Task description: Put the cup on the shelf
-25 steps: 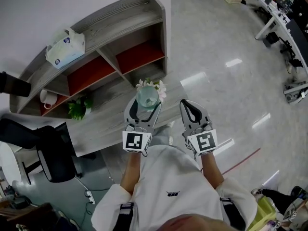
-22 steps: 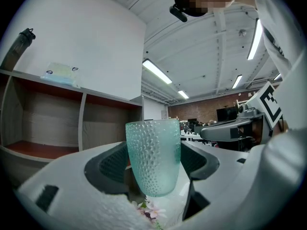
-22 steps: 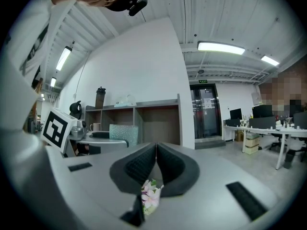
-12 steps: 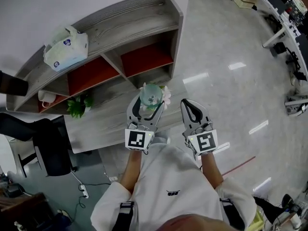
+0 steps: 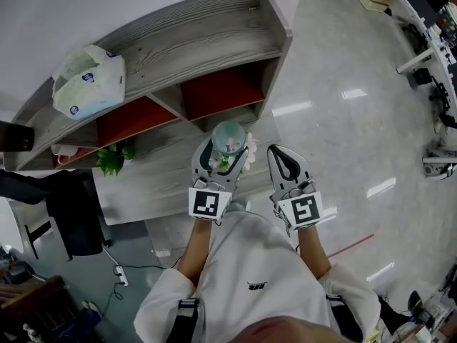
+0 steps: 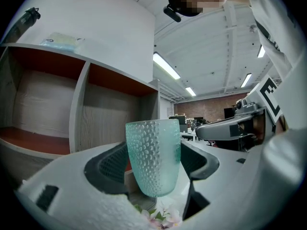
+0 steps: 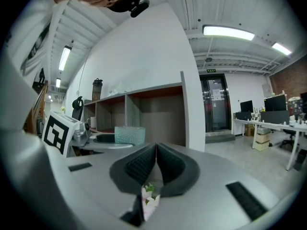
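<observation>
A pale green dimpled glass cup (image 6: pixel 153 156) stands upright between the jaws of my left gripper (image 6: pixel 154 163), which is shut on it. In the head view the cup (image 5: pixel 228 136) is held above the low grey table (image 5: pixel 157 177), just in front of the grey shelf unit (image 5: pixel 207 48) with red-backed compartments. My right gripper (image 5: pixel 284 164) is beside it on the right, shut with nothing between its pads (image 7: pixel 156 163). From the right gripper view the cup (image 7: pixel 129 135) shows at left, with the shelf (image 7: pixel 144 114) behind it.
A white plastic bag (image 5: pixel 87 81) lies on the shelf's top at left. A white mug (image 5: pixel 63 149) sits in a lower left compartment, and a small green plant (image 5: pixel 114 160) stands on the table. Pink flowers (image 5: pixel 249 148) are under the cup. An office chair (image 5: pixel 71 216) stands at left.
The view has shifted so the shelf looks closer, and the left gripper has carried the cup a little forward and up toward it. The right gripper has stayed in place.
</observation>
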